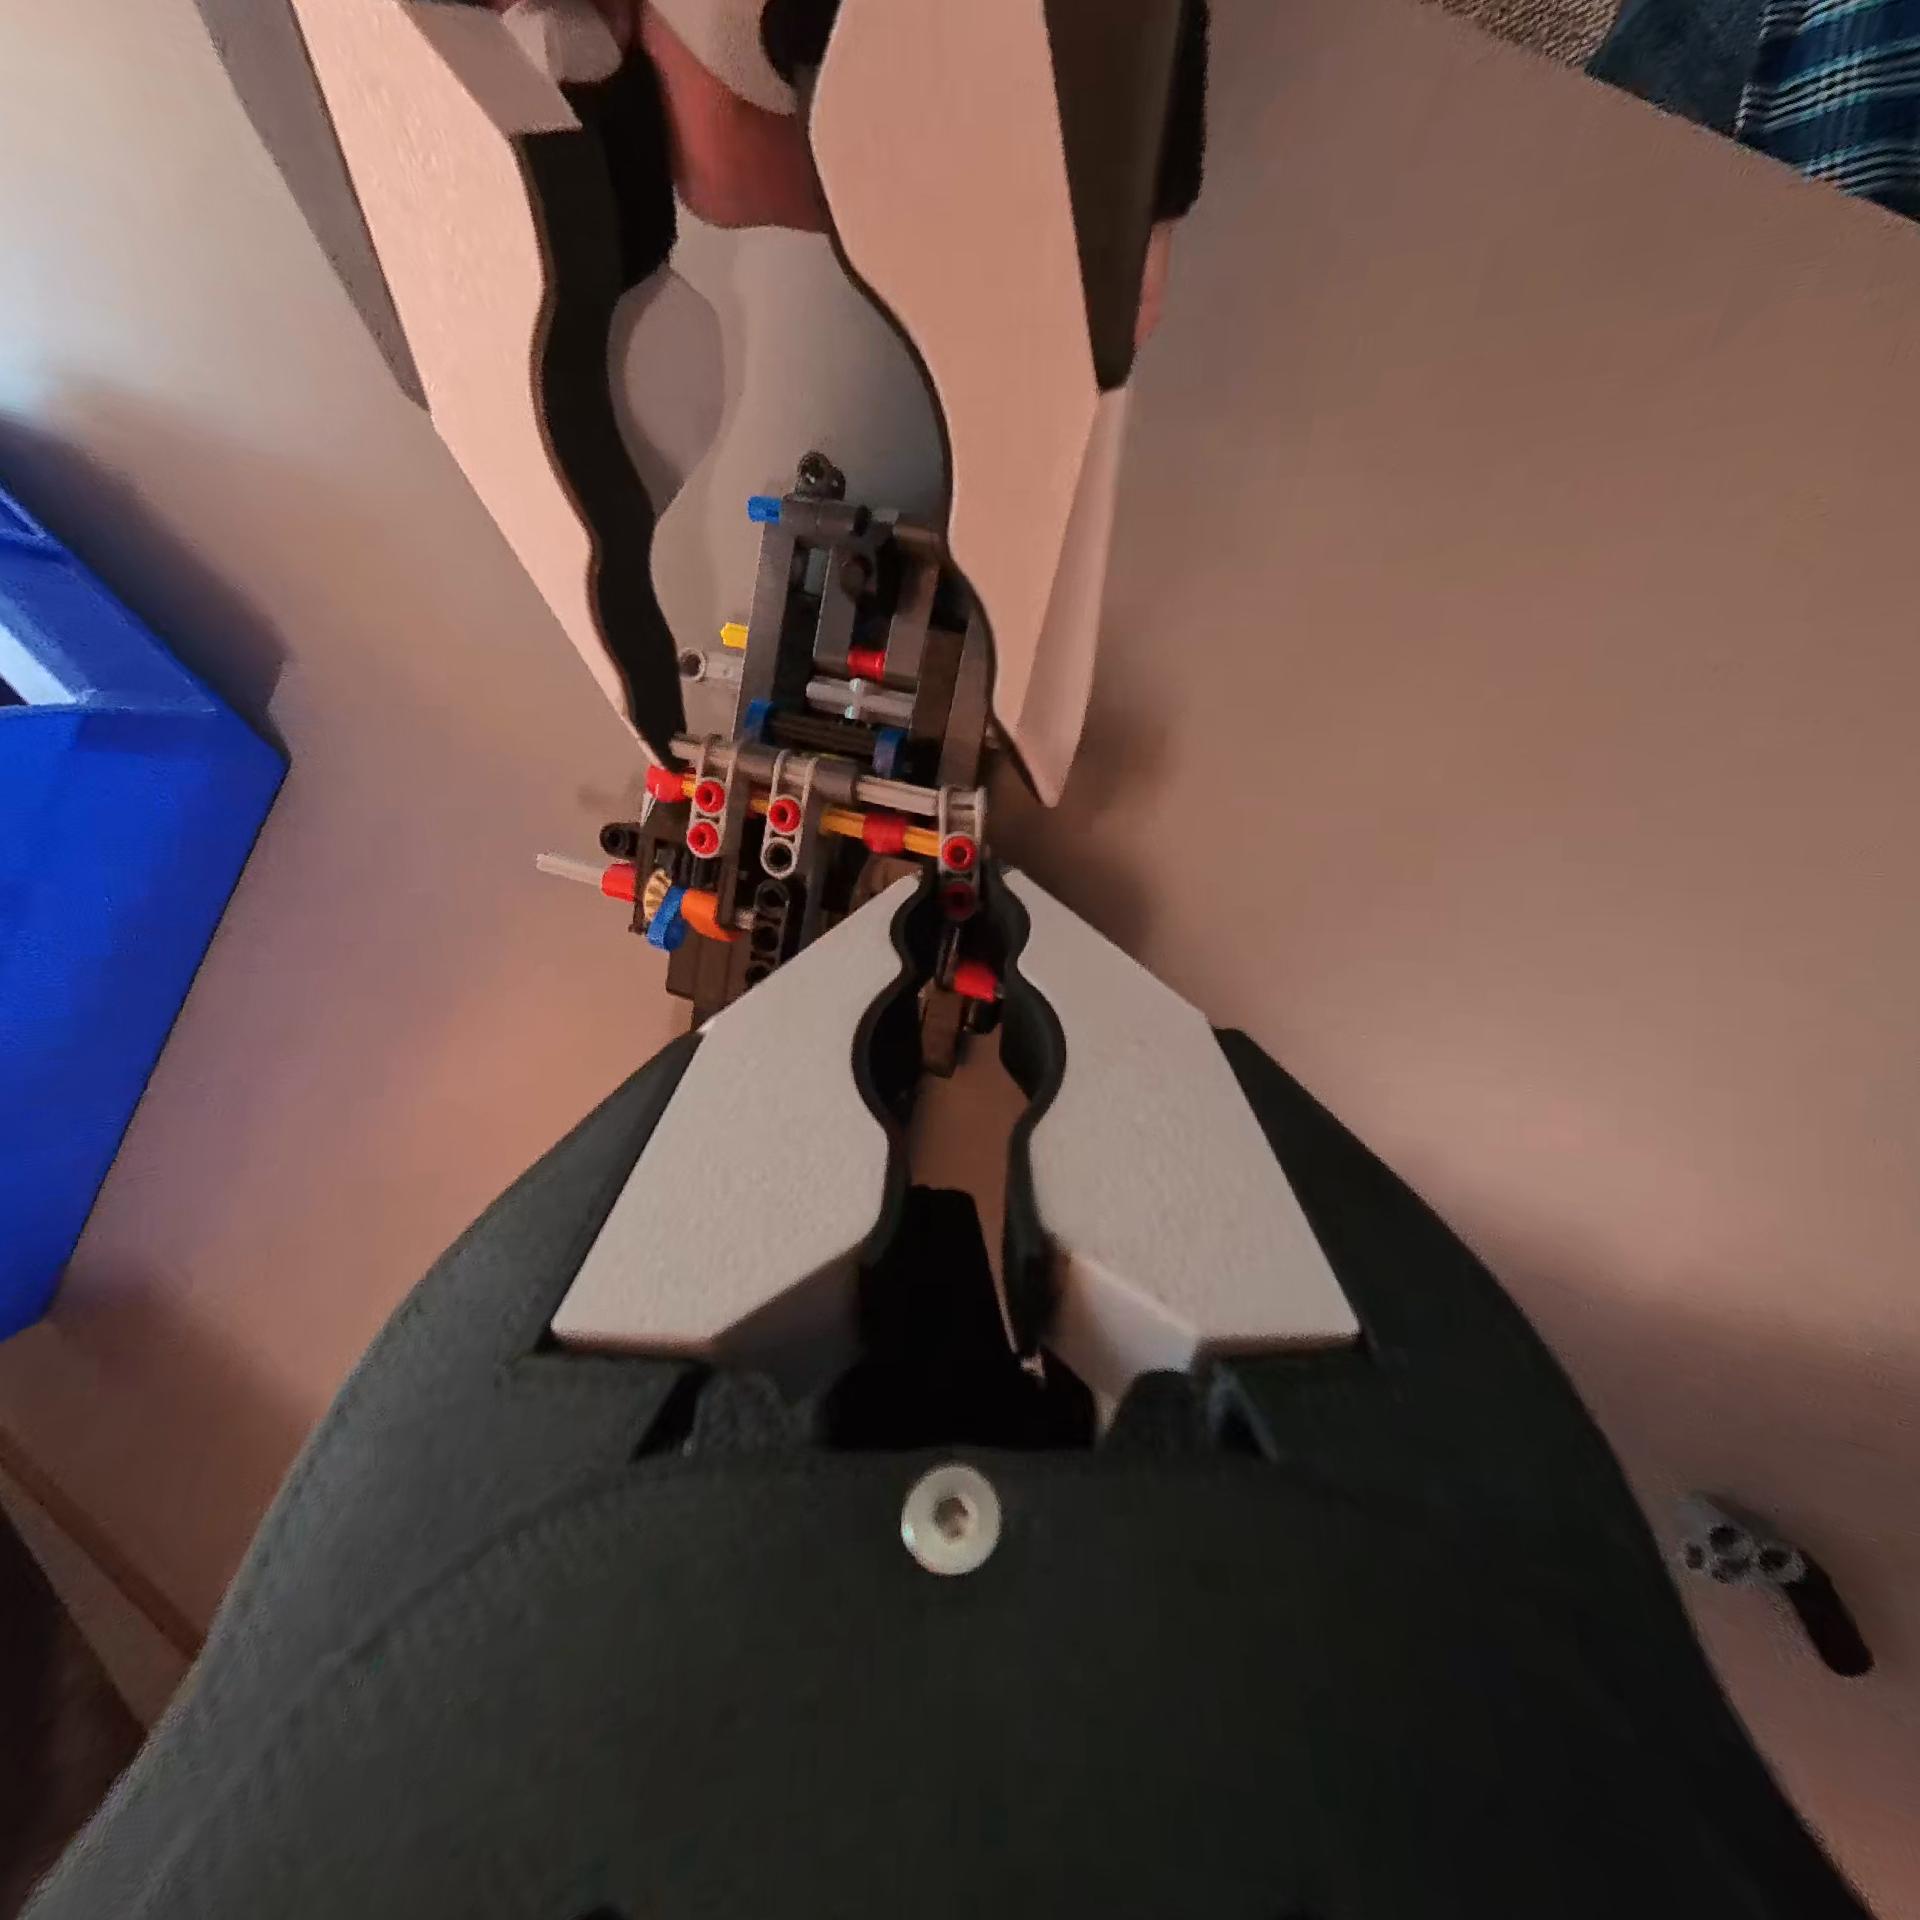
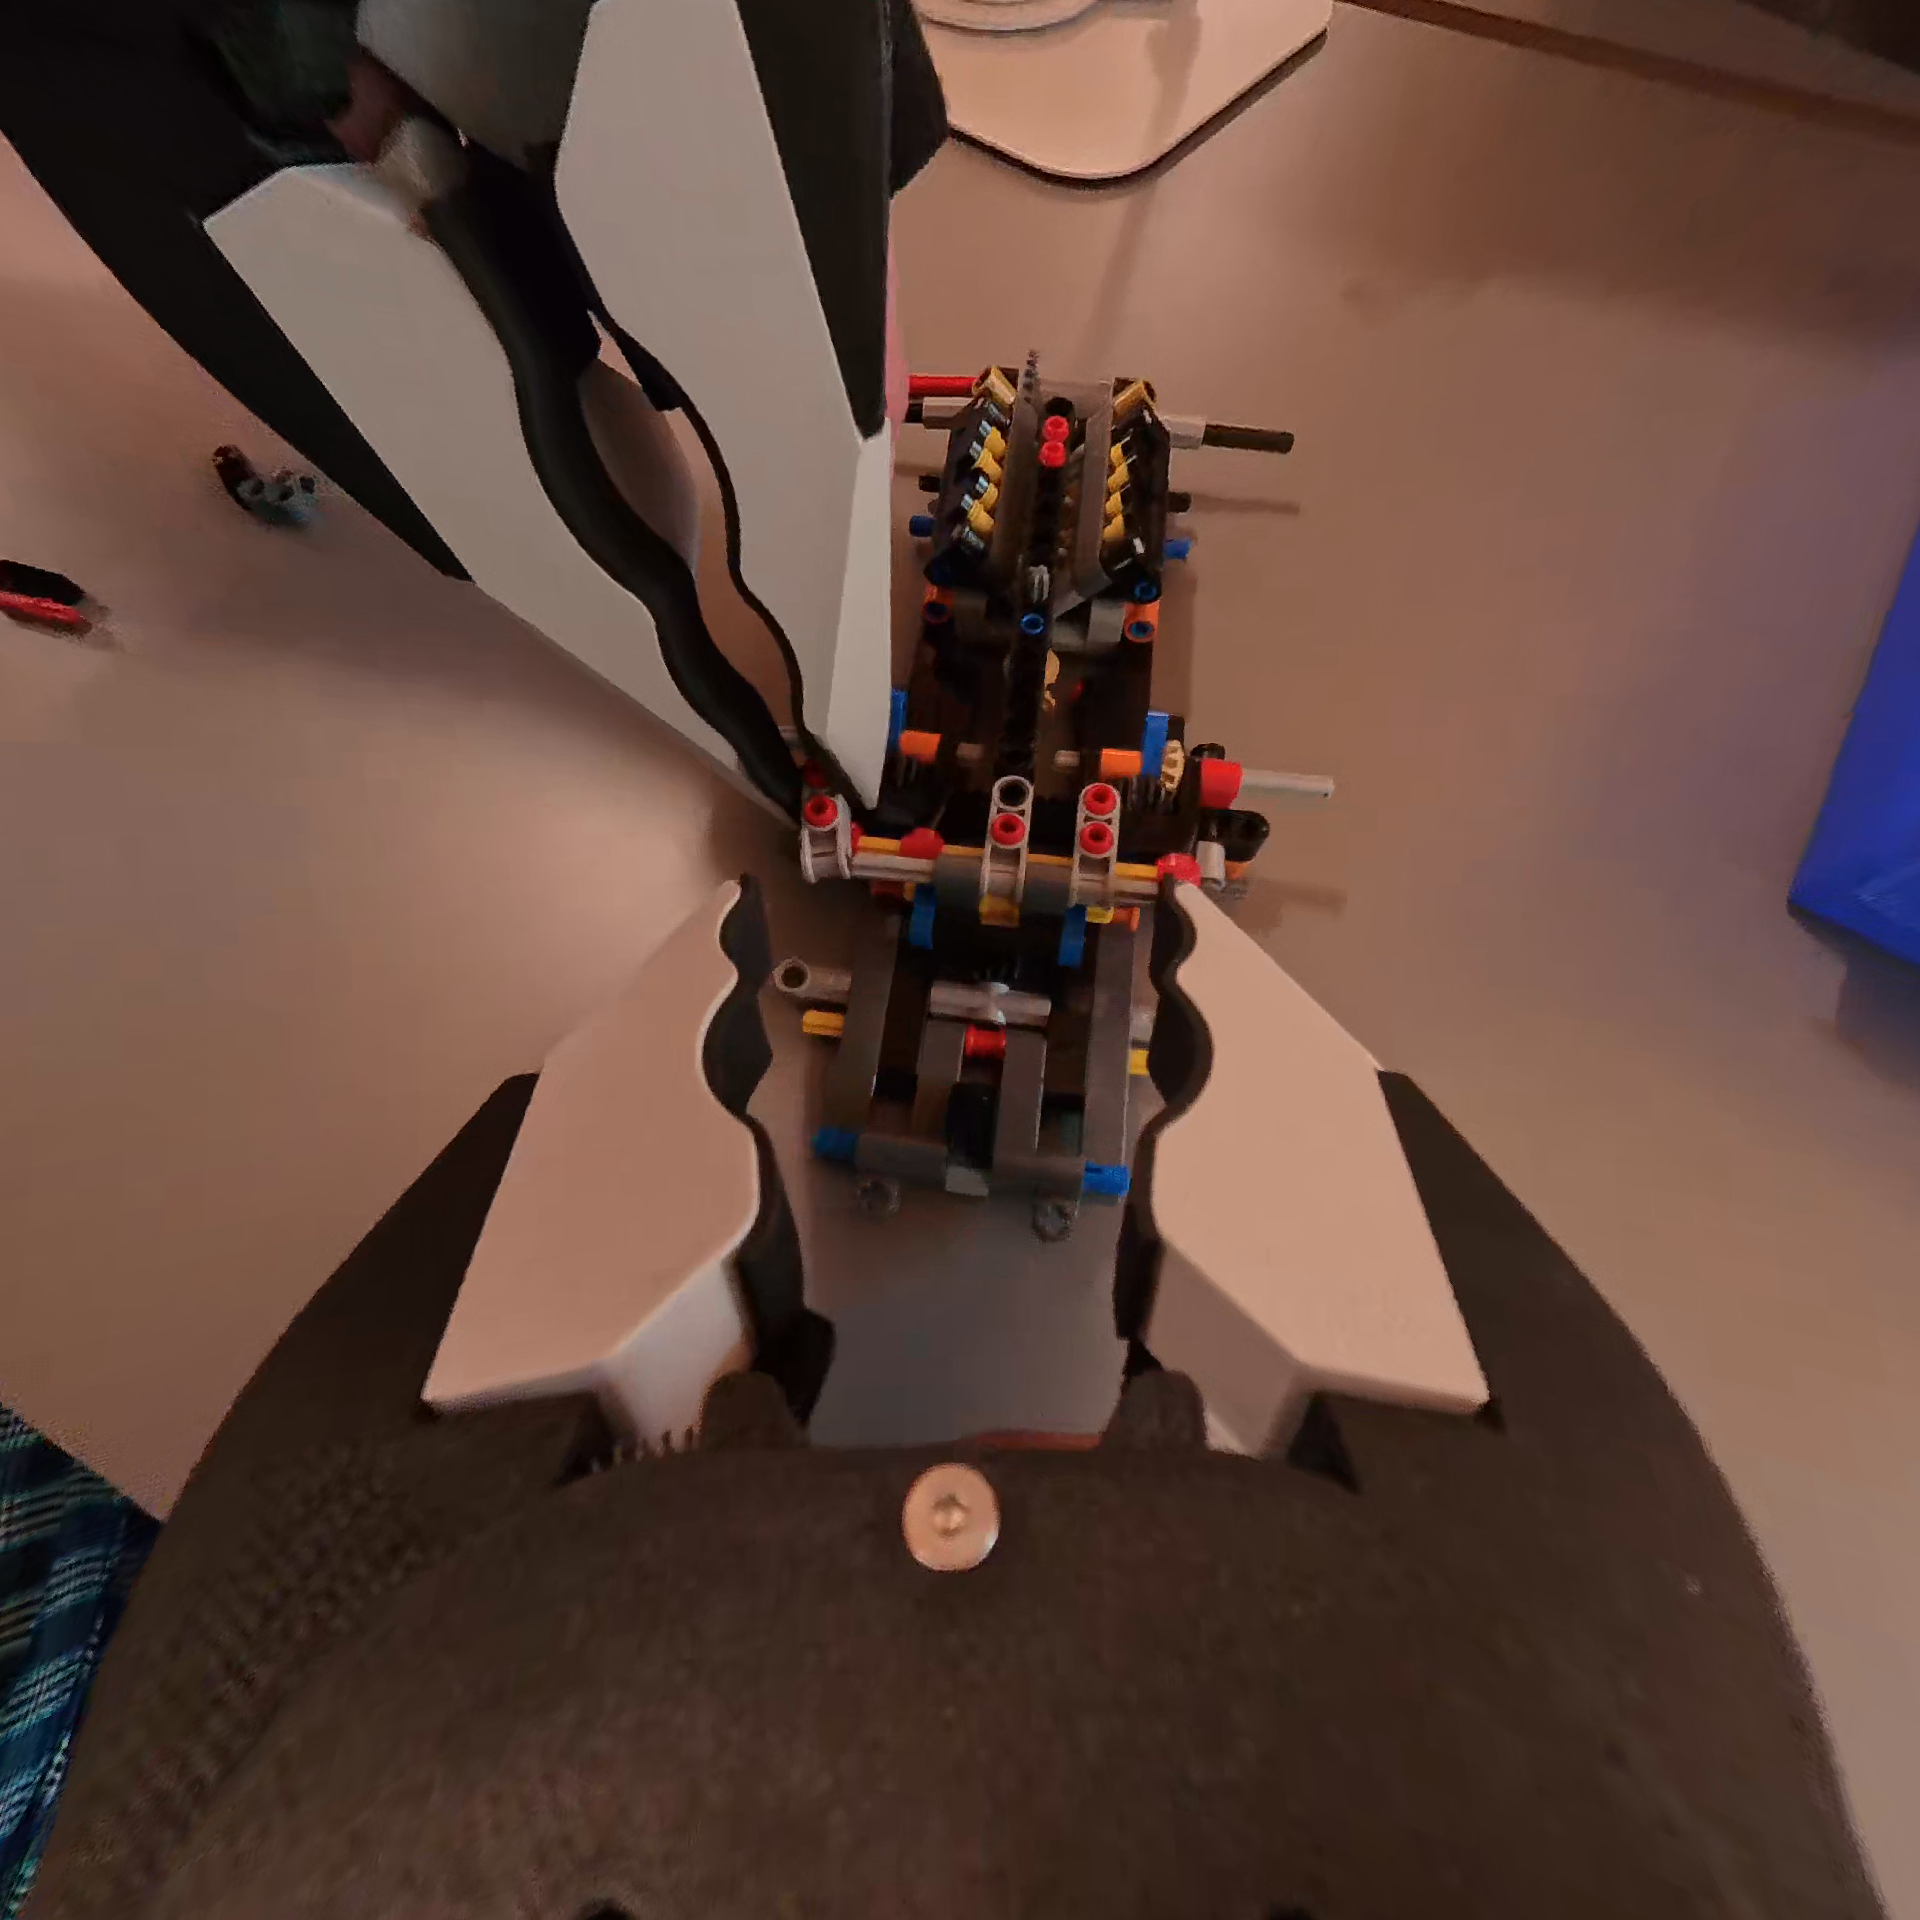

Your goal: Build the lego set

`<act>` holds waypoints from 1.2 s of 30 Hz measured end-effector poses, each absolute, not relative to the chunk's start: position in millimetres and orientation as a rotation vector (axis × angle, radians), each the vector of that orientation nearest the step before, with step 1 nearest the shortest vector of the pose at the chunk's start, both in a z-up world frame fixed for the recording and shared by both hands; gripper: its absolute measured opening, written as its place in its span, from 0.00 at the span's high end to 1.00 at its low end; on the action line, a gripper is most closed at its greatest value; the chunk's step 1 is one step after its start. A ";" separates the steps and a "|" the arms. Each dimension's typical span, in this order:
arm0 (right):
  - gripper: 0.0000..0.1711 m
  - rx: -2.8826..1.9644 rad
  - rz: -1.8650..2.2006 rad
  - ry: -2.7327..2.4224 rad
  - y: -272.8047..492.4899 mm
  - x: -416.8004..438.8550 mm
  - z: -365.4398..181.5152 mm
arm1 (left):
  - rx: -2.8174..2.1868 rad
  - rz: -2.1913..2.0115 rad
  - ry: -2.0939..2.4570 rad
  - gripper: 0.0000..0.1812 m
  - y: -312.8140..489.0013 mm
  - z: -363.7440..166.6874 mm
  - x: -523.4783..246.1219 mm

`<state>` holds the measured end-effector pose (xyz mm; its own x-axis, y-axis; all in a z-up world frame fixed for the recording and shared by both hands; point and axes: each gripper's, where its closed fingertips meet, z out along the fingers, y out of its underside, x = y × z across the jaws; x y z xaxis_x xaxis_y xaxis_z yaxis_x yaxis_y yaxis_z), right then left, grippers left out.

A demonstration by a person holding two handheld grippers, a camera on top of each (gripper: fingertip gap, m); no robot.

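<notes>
While your left gripper pinches the red-pinned corner of the dark multicoloured plastic Lego chassis, your right gripper straddles its near end wide open, gripping nothing, apparently steadying it on the tan tabletop.

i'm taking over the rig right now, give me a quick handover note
Left gripper: fingers nearly closed around a red pin at the side of the lego chassis; firm grip not confirmable.
Right gripper: open, fingers straddling the chassis's near frame end without clamping.
Chassis lies on the table, partly assembled, engine block at the far end.
Loose parts lie off to the left; blue box to the right.
Left: seat that pin, add remaining parts.
</notes>
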<state>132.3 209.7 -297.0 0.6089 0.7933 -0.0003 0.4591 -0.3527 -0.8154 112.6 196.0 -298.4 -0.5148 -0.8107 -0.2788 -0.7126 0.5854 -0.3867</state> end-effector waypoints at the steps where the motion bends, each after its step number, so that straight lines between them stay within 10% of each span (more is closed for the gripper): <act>1: 0.58 -2.007 0.515 -0.983 210.5 132.5 -296.9 | -1.210 -0.312 2.396 0.96 196.0 -297.9 112.9; 36: 0.65 -2.050 0.535 -0.901 223.8 138.7 -300.0 | -1.352 -0.452 2.310 0.90 208.1 -295.2 120.4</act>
<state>138.7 223.8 -300.0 0.6544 0.7542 -0.0541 0.4084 -0.4128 -0.8141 120.4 208.1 -295.2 -0.4363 -0.8787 -0.1936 -0.7408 0.4729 -0.4770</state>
